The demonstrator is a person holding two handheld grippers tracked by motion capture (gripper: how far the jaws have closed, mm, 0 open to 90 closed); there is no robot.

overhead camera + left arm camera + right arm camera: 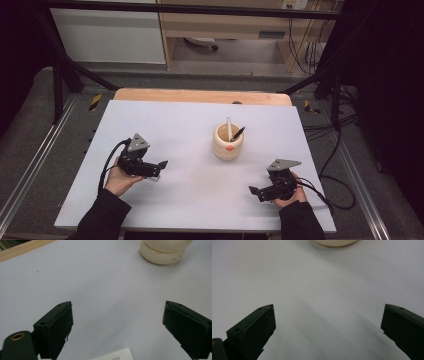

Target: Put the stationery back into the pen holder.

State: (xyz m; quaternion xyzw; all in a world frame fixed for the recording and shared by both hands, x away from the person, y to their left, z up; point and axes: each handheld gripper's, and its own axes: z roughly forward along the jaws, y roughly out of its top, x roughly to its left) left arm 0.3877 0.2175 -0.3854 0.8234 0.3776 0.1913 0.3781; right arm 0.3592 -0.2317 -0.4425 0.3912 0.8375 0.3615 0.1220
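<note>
At the middle of the pale tabletop (175, 125) stands a cream holder cup (228, 142), upright, with a white pen (229, 128) and a dark pen (237, 133) leaning inside it. You hold the left tongs (161, 165) to its left and the right tongs (253, 190) nearer you on its right; both sets are released, jaws spread wide with nothing between them, each well apart from the cup. Judging from this, the pens look stowed, so keep both tongs low and clear, and avoid nudging the cup's rounded base (161, 257). A small printed paper slip (113, 356) lies just under the left tongs. A wooden strip (200, 95) edges the far side.
</note>
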